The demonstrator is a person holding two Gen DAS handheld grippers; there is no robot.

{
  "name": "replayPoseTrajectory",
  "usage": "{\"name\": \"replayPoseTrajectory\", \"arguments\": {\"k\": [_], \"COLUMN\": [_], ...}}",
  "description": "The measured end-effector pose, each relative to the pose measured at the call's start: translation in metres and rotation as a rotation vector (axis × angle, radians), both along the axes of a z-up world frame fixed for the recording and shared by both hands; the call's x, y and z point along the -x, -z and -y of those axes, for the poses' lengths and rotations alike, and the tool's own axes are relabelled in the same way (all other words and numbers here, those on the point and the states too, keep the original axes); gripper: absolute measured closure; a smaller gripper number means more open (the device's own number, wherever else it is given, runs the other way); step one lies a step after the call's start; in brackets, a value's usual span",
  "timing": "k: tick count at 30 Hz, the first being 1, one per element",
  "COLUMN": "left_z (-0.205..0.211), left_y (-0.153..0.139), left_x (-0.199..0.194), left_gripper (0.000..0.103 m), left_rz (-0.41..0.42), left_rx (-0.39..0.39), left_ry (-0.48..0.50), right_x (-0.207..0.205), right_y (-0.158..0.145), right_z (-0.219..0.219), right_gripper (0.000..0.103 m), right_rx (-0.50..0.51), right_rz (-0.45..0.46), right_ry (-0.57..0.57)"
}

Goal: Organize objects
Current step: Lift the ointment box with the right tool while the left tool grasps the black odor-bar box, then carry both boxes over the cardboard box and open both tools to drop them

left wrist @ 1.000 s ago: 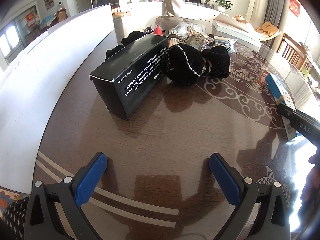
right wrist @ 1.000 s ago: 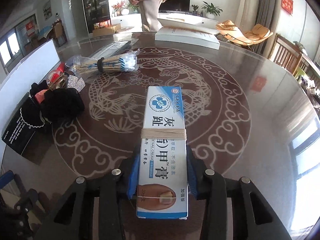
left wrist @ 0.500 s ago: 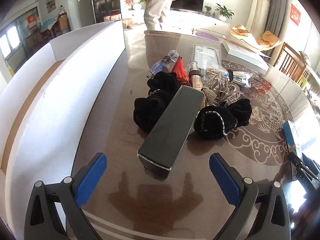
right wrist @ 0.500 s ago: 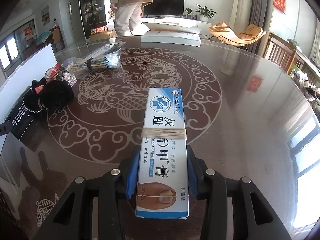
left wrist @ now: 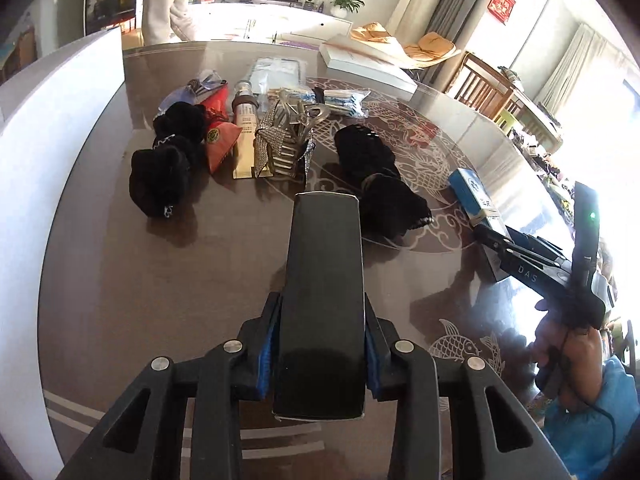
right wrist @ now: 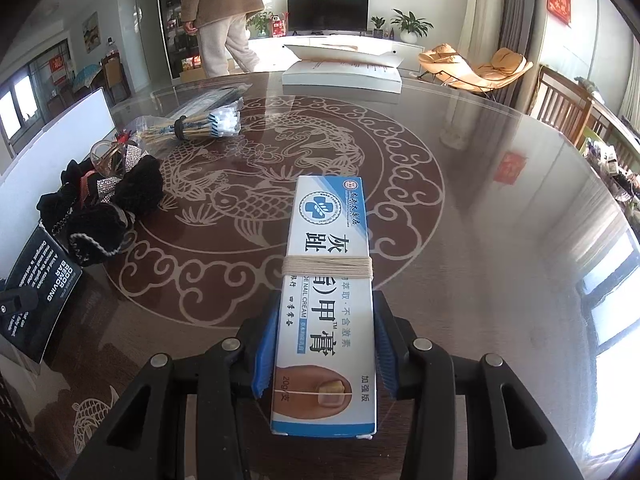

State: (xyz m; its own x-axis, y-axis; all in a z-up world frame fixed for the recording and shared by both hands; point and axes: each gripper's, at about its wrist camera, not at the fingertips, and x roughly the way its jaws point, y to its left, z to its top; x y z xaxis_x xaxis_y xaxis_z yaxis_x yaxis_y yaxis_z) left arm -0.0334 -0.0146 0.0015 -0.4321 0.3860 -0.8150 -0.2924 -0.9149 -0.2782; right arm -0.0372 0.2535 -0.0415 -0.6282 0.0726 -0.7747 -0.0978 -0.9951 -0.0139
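Objects on the worktop (right wrist: 500,240): mostly unsorted; two in hand, none seen set down in any container.

Left gripper (left wrist: 320,336): jaws just closed, blue pads pressed against both long sides of the black box (left wrist: 324,300). Box held lengthwise along the jaws, far end pointed toward the clutter.

Right gripper (right wrist: 324,344): jaws clamped on the nail-cream box (right wrist: 328,280), bound with string around its middle, held above the dragon pattern near the centre of the worktop.

Left lying at the far left of the worktop, close together:
- black velvet scrunchies (left wrist: 158,176);
- red pouch (left wrist: 220,136), touching the tube (left wrist: 246,136);
- rhinestone hair clip (left wrist: 286,148), just right of the tube;
- bundle of cotton swabs (right wrist: 200,124), farther back.

Destination: not identifiable. White panel (left wrist: 48,160) along the left edge and flat white box (right wrist: 342,74) at the far edge noted as possible receptacles; interiors hidden.

Progress judged early: two pick-ups completed, placement of both boxes outstanding, whole loose cluster untouched.
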Motion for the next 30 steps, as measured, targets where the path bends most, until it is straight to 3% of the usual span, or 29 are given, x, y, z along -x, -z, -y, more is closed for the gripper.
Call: {"name": "replayPoseTrajectory", "arguments": {"k": [3, 6, 8, 11, 12, 13, 16, 18, 20, 21, 23, 25, 30], "left_z": [0.021, 0.04, 0.053, 0.053, 0.048, 0.041, 0.015, 0.002, -0.006, -0.011, -0.012, -0.012, -0.011], "left_y": [0.0, 0.001, -0.001, -0.003, -0.002, 0.002, 0.018, 0.02, 0.025, 0.027, 0.03, 0.031, 0.035], "left_x": [0.011, 0.023, 0.025, 0.021, 0.02, 0.019, 0.019, 0.021, 0.023, 0.022, 0.02, 0.022, 0.016], "left_gripper": [0.036, 0.033, 0.032, 0.03, 0.021, 0.012, 0.01, 0.009, 0.009, 0.004, 0.0, 0.0, 0.0], "left_rz": [0.026, 0.039, 0.064, 0.073, 0.081, 0.089, 0.104, 0.069, 0.053, 0.025, -0.006, -0.014, -0.08], "left_rx": [0.006, 0.041, 0.009, -0.047, -0.044, -0.025, 0.123, 0.228, 0.279, 0.314, 0.297, 0.285, 0.274], "left_ry": [-0.066, -0.121, -0.141, -0.104, -0.078, -0.056, -0.013, -0.022, -0.072, -0.096, -0.147, -0.185, -0.214], "right_x": [0.0, 0.0, 0.0, 0.0, 0.0, 0.0, 0.0, 0.001, 0.001, 0.002, 0.008, 0.019, 0.048], "right_y": [0.0, 0.0, 0.0, 0.0, 0.0, 0.0, 0.0, 0.001, 0.001, 0.001, 0.003, 0.004, 0.007], "right_z": [0.0, 0.0, 0.0, 0.0, 0.0, 0.0, 0.0, 0.0, 0.001, 0.003, 0.009, 0.01, -0.005], "right_gripper": [0.06, 0.06, 0.06, 0.06, 0.06, 0.06, 0.06, 0.058, 0.051, 0.048, 0.028, 0.016, 0.005], "right_rx": [0.003, 0.003, 0.003, 0.003, 0.002, 0.003, 0.003, 0.01, 0.021, 0.021, -0.004, -0.017, 0.013], "right_rz": [0.0, 0.0, 0.0, 0.0, 0.0, 0.0, 0.0, 0.0, 0.001, 0.003, 0.022, 0.045, 0.094], "right_ry": [0.0, 0.0, 0.001, 0.001, 0.001, 0.001, 0.001, -0.003, -0.019, -0.031, -0.071, -0.081, -0.066]}}
